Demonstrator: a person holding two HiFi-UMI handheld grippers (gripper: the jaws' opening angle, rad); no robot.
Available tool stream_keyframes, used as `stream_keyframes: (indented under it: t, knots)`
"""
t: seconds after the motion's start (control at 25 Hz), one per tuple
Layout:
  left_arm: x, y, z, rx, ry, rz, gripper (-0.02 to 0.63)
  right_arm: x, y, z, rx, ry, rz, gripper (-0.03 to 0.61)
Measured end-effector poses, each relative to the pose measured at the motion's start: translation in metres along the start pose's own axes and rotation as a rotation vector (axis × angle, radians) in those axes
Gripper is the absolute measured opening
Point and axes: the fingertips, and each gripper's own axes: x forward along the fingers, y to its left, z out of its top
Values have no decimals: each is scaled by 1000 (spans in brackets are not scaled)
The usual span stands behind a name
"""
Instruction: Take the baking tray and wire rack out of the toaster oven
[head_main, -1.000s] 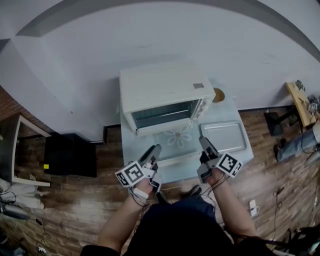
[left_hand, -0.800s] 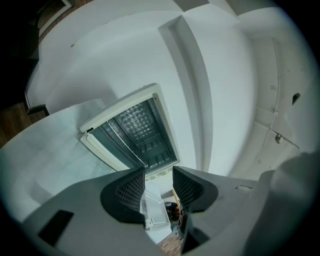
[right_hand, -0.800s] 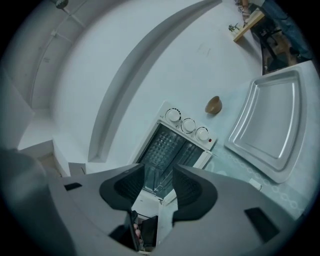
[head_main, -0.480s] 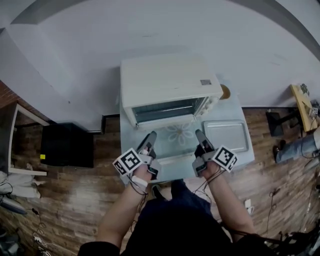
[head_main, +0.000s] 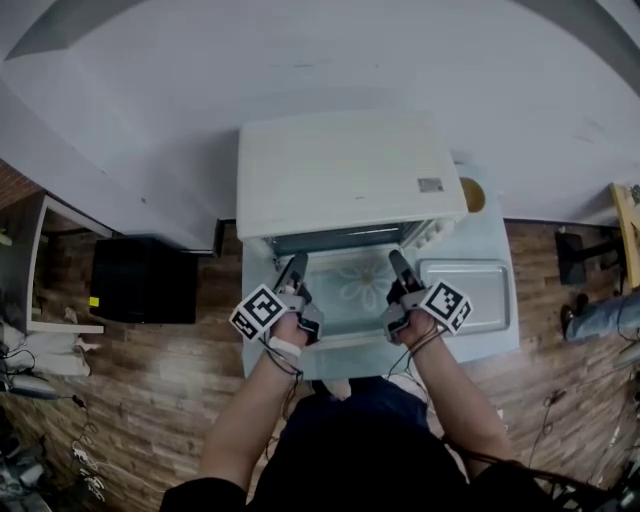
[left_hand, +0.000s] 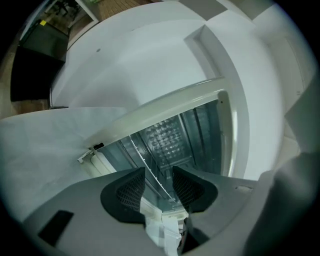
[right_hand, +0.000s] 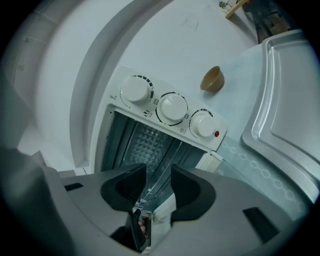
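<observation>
The white toaster oven (head_main: 340, 175) stands with its glass door (head_main: 350, 290) folded down flat. Its wire rack (left_hand: 142, 155) sits inside; the thin front wire shows again in the right gripper view (right_hand: 167, 162). My left gripper (head_main: 296, 265) reaches over the door at the left of the oven mouth, its jaws (left_hand: 159, 172) open astride the rack's front wire. My right gripper (head_main: 395, 260) is at the right of the mouth; its jaws (right_hand: 158, 170) have just been closing but stay open, the wire between them untouched. The baking tray (head_main: 465, 295) lies on the table right of the oven.
A small wooden bowl (head_main: 471, 194) sits behind the tray by the wall. Three control knobs (right_hand: 172, 107) line the oven's right side. The light blue table (head_main: 500, 345) ends just beyond the tray. A dark cabinet (head_main: 140, 295) stands on the floor to the left.
Both grippers have moved forward and down over the open door to the oven mouth. The head camera has shifted forward over the oven.
</observation>
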Motion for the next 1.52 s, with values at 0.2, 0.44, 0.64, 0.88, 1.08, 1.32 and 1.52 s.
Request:
stream_keyframes:
  t: [0.2, 0.44, 0.64, 0.88, 1.08, 1.32, 1.52]
  knots:
    - [28, 26, 11, -51, -54, 67, 170, 39, -16, 5, 35, 18, -21, 164]
    - [50, 34, 21, -98, -96, 81, 170, 74, -28, 11, 77, 12, -27, 172]
    - [61, 36, 24, -97, -97, 69, 145, 97, -23, 8, 94, 27, 31, 161]
    - [57, 39, 22, -92, -77, 67, 52, 96, -25, 4, 119, 29, 16, 49]
    - [47, 39, 16, -94, -58, 60, 52, 85, -26, -2, 118, 28, 6, 49]
    - [29, 40, 2, -90, -22, 61, 52, 67, -30, -10, 107, 27, 6, 49]
    - [13, 39, -10, -77, 8, 63, 52, 52, -31, -16, 90, 21, 37, 49]
